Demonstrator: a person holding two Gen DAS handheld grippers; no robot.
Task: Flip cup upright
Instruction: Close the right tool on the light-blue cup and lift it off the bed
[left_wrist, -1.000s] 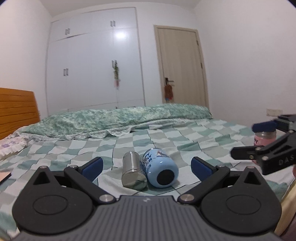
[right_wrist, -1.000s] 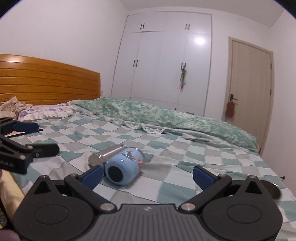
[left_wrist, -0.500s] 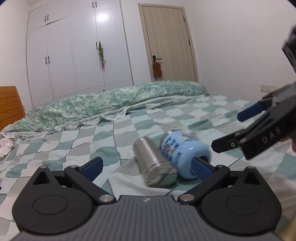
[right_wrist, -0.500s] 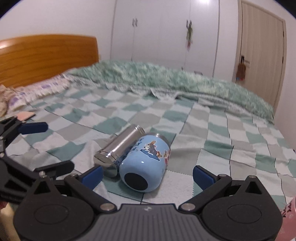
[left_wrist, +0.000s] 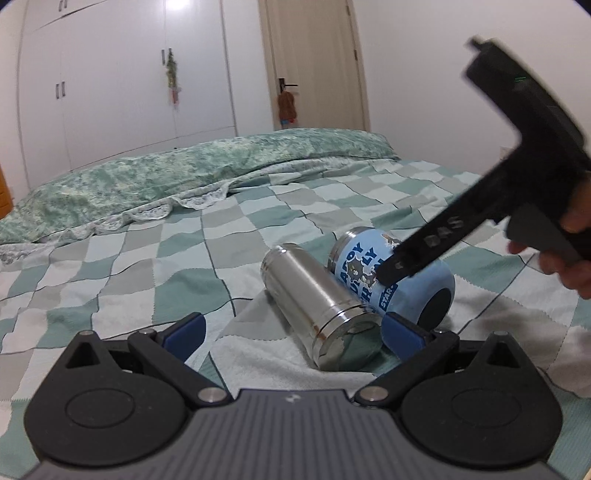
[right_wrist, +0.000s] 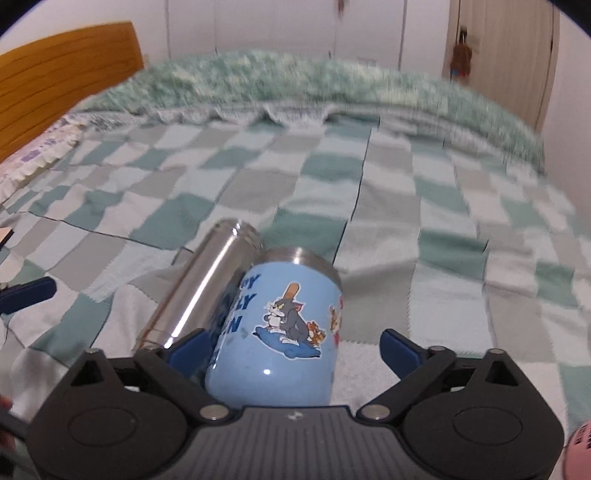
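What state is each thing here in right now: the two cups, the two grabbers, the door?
Blue cartoon cup: lying on its side, touching the steel one.
Steel cup: lying on its side.
Left gripper: open, around the steel cup.
Right gripper: open, around the blue cup.
Door: closed.

The flask lies against the cup's left flank, touching it along its length, so that side is blocked. The left pad of the right gripper sits at this seam. The cup's right flank faces open bed. The quilt lies well behind both vessels.
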